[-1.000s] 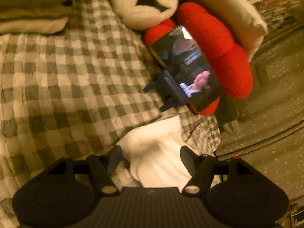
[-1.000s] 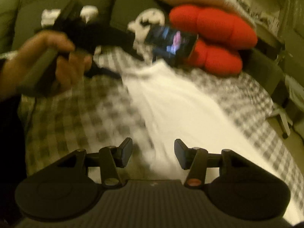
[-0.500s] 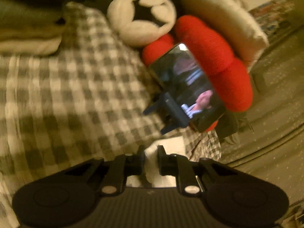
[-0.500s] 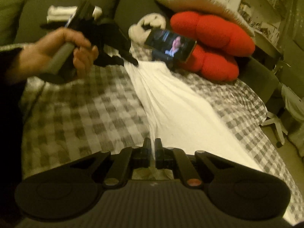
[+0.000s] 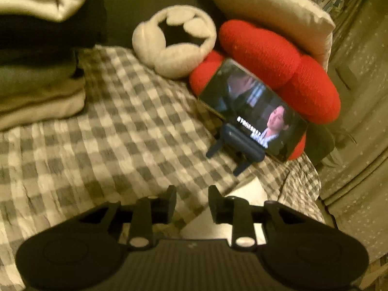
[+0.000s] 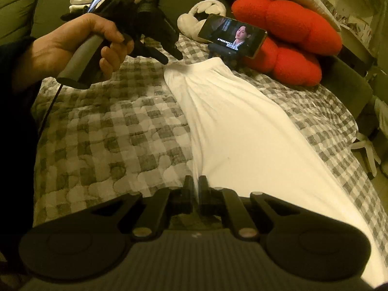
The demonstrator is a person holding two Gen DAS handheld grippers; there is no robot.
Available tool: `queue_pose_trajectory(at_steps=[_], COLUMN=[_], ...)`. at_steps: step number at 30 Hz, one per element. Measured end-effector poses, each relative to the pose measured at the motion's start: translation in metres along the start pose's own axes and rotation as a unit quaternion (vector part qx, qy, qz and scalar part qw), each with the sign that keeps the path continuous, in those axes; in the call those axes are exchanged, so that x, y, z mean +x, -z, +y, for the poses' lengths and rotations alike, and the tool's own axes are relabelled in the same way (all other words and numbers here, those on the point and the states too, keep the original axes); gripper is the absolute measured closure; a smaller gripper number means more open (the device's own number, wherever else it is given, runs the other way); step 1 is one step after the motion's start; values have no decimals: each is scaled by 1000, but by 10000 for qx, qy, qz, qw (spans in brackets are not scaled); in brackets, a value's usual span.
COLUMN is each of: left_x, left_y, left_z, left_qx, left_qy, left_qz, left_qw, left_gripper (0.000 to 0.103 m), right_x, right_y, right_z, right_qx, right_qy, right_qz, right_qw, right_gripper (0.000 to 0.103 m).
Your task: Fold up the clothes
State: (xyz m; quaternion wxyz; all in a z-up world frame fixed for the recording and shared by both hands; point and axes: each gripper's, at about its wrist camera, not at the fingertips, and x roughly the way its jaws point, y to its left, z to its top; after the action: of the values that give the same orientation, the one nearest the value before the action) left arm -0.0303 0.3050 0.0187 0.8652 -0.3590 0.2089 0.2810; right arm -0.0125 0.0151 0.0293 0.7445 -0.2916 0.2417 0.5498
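A white garment (image 6: 230,121) lies stretched lengthwise on the checked blanket (image 6: 109,131), running from the phone stand toward me. My right gripper (image 6: 196,192) is shut on its near left edge, and the cloth shows pinched between the fingers. My left gripper (image 6: 172,58), held by a hand (image 6: 80,41), hovers just above the garment's far corner. In the left wrist view, that gripper (image 5: 192,201) stands open over the blanket (image 5: 97,133), nothing between its fingers. The garment's white corner (image 5: 245,191) lies just to its right.
A phone (image 6: 232,34) on a dark stand plays video at the garment's far end, leaning on red cushions (image 6: 291,24). A white plush (image 5: 174,41) and beige pillow (image 5: 266,7) sit behind. Folded clothes (image 5: 36,72) are stacked at far left. The bed's edge falls away on the right.
My left gripper shut on the garment's far end, then opened and lifted off it. My right gripper shut on the near edge and stays shut. The garment now lies pulled out long.
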Motion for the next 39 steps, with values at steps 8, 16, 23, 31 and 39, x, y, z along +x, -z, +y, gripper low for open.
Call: queue_pose_trajectory(at_steps=[8,16,23,31,39], left_x=[-10,-22,-31,-40,-42], left_y=[37,107,152,160,169], left_z=[-60,-120,-153,-157,-161], left_qx=[1544,3026,4009,4187,4364], left_qy=[671,1125,1291,1328,1196], left_qz=[198,473,481,463,478], left_qw=[9855,9453,9057,8972,8905], left_gripper=[68,66,64,63,62], right_x=[-25,-53,-48,-58,-83], right_y=[-5,17,61,84,112], right_z=[-21,-63,-88,-110,-141], right_qx=[646,1713,2316,2790,3394], right_qy=[-55,713,1393,1407,1709], right_qz=[-569,-627,34,-110,-299], right_qw=[9963,9806,9628,9499,9245], right_gripper=[87,72,58,58,58])
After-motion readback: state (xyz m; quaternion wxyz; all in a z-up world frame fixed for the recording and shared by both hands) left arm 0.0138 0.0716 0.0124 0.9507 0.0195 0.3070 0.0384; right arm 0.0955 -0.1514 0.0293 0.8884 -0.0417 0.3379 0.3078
